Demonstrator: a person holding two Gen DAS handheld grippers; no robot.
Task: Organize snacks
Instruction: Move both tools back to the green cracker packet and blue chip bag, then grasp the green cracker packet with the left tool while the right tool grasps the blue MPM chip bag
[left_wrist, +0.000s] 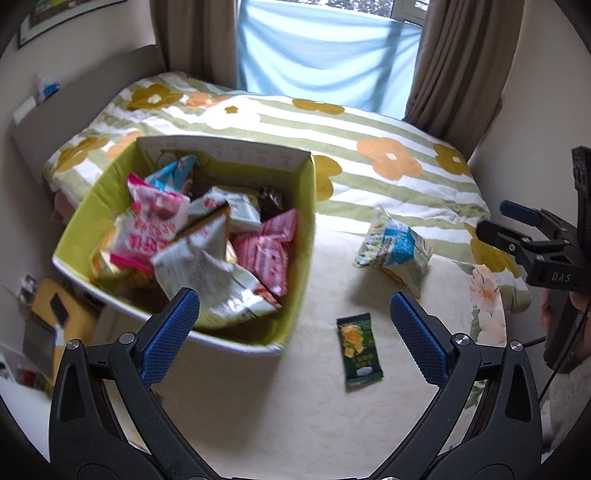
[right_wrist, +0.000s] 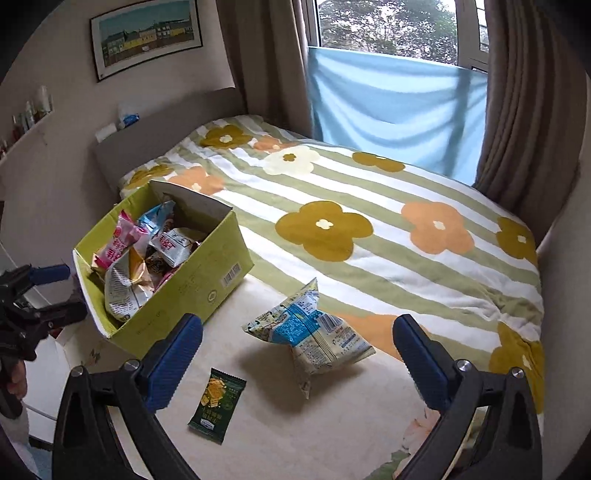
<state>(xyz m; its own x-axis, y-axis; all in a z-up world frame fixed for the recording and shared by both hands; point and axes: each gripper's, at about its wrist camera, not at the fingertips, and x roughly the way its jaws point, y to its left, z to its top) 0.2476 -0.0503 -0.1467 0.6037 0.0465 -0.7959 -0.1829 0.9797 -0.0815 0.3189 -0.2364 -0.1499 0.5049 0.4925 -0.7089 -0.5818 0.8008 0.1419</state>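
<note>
A green cardboard box full of snack packets stands on the cream table. A blue and white snack bag and a small dark green packet lie on the table to the right of the box. My left gripper is open and empty, above the table at the box's near corner. My right gripper is open and empty, above the two loose packets. Each gripper shows at the edge of the other's view.
A bed with a striped floral cover runs behind the table up to the window and curtains. A yellow object sits low at the left beyond the table edge. A headboard shelf holds small items.
</note>
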